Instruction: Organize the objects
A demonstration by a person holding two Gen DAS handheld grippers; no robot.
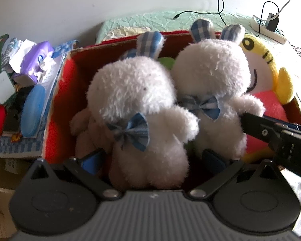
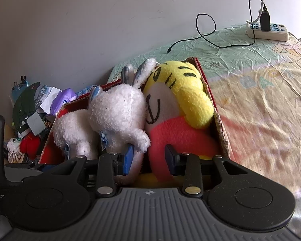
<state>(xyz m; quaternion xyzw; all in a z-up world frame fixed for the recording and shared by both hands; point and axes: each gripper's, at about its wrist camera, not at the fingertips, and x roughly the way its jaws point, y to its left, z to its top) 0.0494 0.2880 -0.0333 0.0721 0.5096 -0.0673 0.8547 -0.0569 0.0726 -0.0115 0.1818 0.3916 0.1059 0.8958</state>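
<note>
On the far left we see a messy pile with a purple tissue pack and a smooth blue oval case. Next comes the red cardboard box, with rough brown edges. Inside it sit three soft toys. The left fluffy white bunny has a checked blue bow and checked ears. Our left claw has its blue pads spread apart on both sides of this bunny's round bottom; we cannot tell if they squeeze it. The second white bunny leans beside it, touching it. Our right claw is spread apart too, with one pad against this bunny and the other on the yellow tiger toy with the pink tummy. The box rests on a crinkly green bed sheet. Far right lies a white power strip with a thin black cable.
</note>
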